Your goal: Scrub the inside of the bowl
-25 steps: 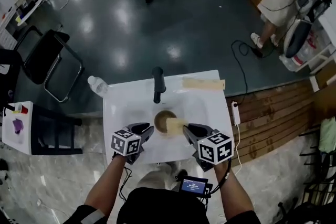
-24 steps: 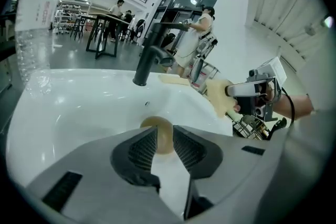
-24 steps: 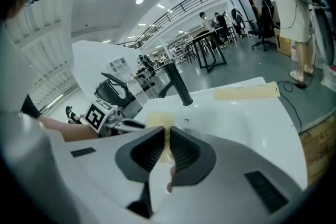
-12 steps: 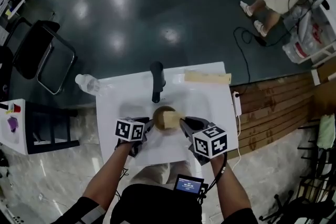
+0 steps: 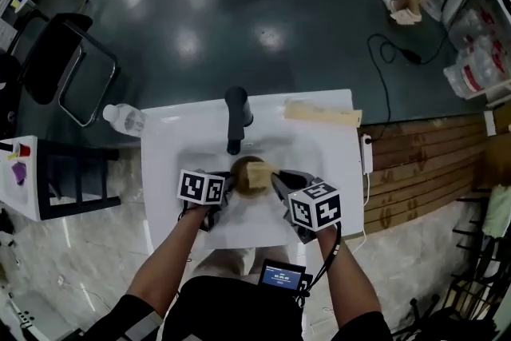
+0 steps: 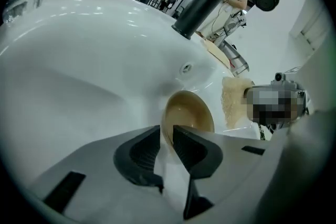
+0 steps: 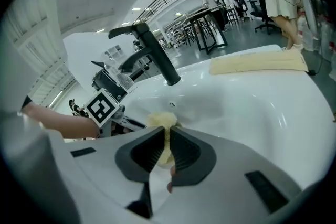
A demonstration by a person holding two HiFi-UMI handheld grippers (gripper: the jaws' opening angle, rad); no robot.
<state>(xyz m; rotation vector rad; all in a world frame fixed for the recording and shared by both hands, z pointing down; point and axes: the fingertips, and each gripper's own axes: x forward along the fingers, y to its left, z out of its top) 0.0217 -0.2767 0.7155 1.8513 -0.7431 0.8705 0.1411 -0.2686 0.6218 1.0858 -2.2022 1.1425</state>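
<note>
Both tools have drawn closer together than a second ago, and the sponge [image 5: 258,171], which sat at the bowl's right edge then, now lies across much of its mouth; the pair also sits a little nearer the black faucet [image 5: 235,117].

Watching from here, the brown bowl [image 6: 188,112] is down in the white sink [image 5: 160,172], tipped up on its side with its opening turned toward the sponge; the left hand-held gripper [image 6: 167,136] is pinching its rim, one jaw inside the wall and one outside; the right hand-held gripper [image 7: 167,145] is pressed onto one edge of the yellow sponge, the rest standing out past the jaws.

I judge the bowl stiff, light and glossy, so likely slippery once rubbed; the rim is the sensible place to hold it, yet a thin pinch there could let it swivel under pressure, so the basin wall behind it should help brace it; the sponge looks soft and will squash and bend, so it wants pushing flat against the inner wall rather than dragging by its free corner.
</note>
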